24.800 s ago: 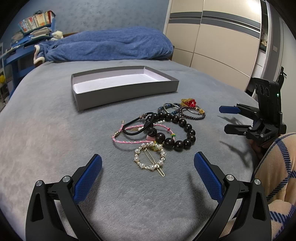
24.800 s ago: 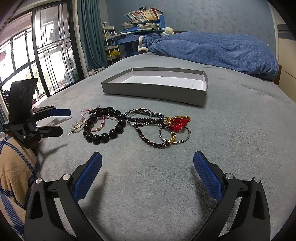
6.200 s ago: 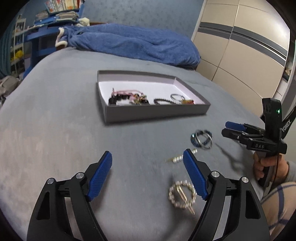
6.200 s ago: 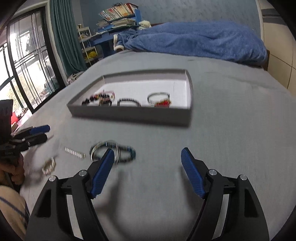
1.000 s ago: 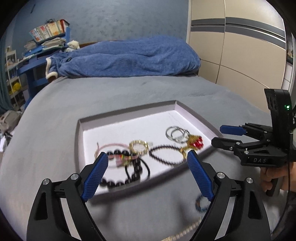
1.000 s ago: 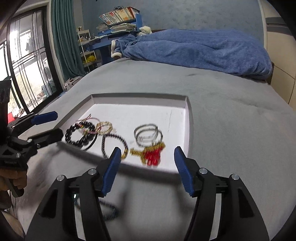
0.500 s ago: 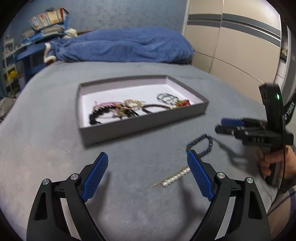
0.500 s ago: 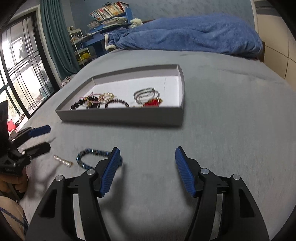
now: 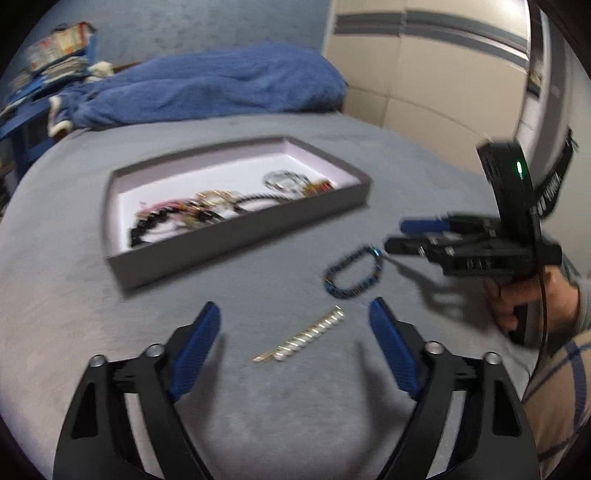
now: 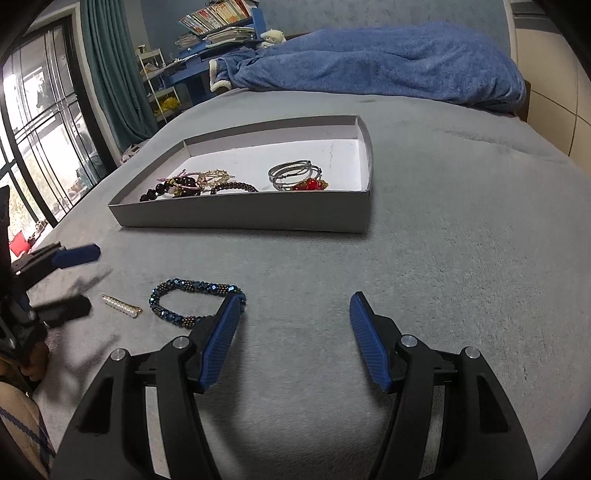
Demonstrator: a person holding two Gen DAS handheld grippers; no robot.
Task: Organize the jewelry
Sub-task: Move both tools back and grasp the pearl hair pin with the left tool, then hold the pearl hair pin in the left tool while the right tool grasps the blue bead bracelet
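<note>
A grey tray point(image 9: 236, 242) point(image 10: 243, 219) lies on the grey bedspread and holds several bracelets and bangles point(image 10: 295, 171). A dark blue beaded bracelet point(image 9: 352, 273) point(image 10: 195, 295) and a pearl hair clip point(image 9: 306, 338) point(image 10: 122, 305) lie on the spread in front of the tray. My left gripper point(image 9: 293, 350) is open and empty, just above the pearl clip. My right gripper point(image 10: 291, 332) is open and empty, its left finger point(image 10: 221, 332) next to the blue bracelet. It also shows in the left wrist view point(image 9: 410, 236).
A blue blanket point(image 10: 369, 62) is heaped at the far end of the bed. A wardrobe point(image 9: 443, 74) stands to the right, a blue shelf with books point(image 10: 218, 26) and a window with curtain point(image 10: 103, 81) to the left.
Both grippers have moved closer to the two loose pieces. The left now hovers over the pearl clip; the right has come beside the blue bracelet.
</note>
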